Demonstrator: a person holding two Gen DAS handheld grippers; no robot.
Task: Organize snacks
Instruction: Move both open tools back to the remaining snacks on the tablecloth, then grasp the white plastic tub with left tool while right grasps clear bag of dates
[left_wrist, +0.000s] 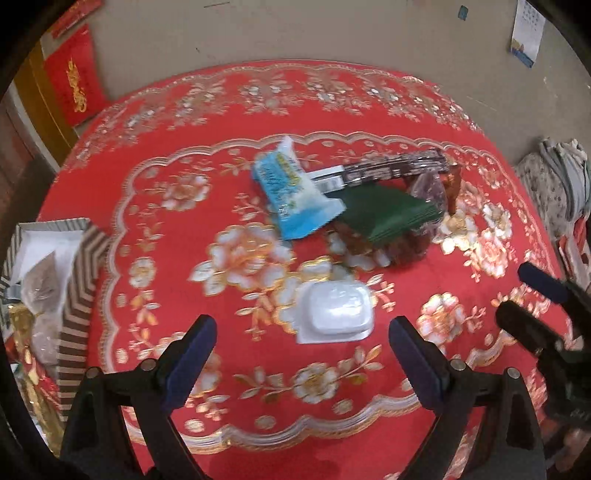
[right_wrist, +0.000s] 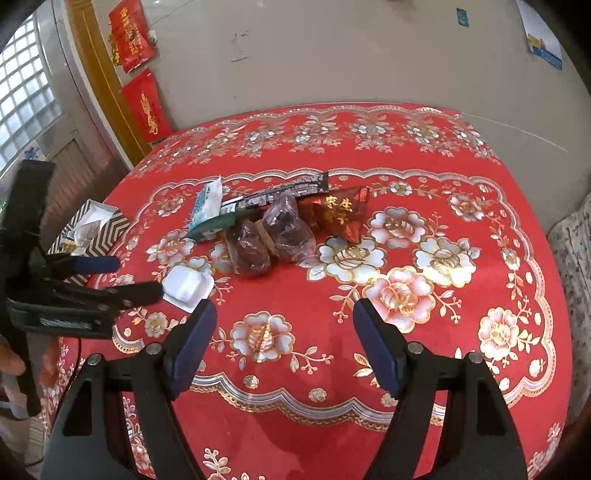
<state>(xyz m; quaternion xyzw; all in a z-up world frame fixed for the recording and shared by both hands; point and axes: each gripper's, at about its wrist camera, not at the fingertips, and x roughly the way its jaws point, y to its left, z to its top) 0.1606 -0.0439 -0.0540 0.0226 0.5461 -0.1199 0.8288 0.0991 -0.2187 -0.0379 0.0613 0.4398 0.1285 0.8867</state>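
A white sealed cup snack (left_wrist: 338, 310) lies on the red tablecloth just ahead of my open, empty left gripper (left_wrist: 303, 339); it also shows in the right wrist view (right_wrist: 186, 286). Behind it is a pile: a blue-white packet (left_wrist: 291, 192), a dark bar wrapper (left_wrist: 388, 168), a green pack (left_wrist: 384, 212), two clear bags of dark snacks (right_wrist: 269, 232) and red wrapped snacks (right_wrist: 340, 216). A zigzag-patterned box (left_wrist: 79, 280) holding some snacks stands at the left. My right gripper (right_wrist: 284, 332) is open and empty, hovering above the cloth.
The table (right_wrist: 424, 350) is round with a flowered red cloth. A wall with red banners (right_wrist: 146, 107) stands behind it. A patterned fabric seat (left_wrist: 554, 184) is at the right edge. The left gripper's body (right_wrist: 74, 295) reaches in from the left in the right wrist view.
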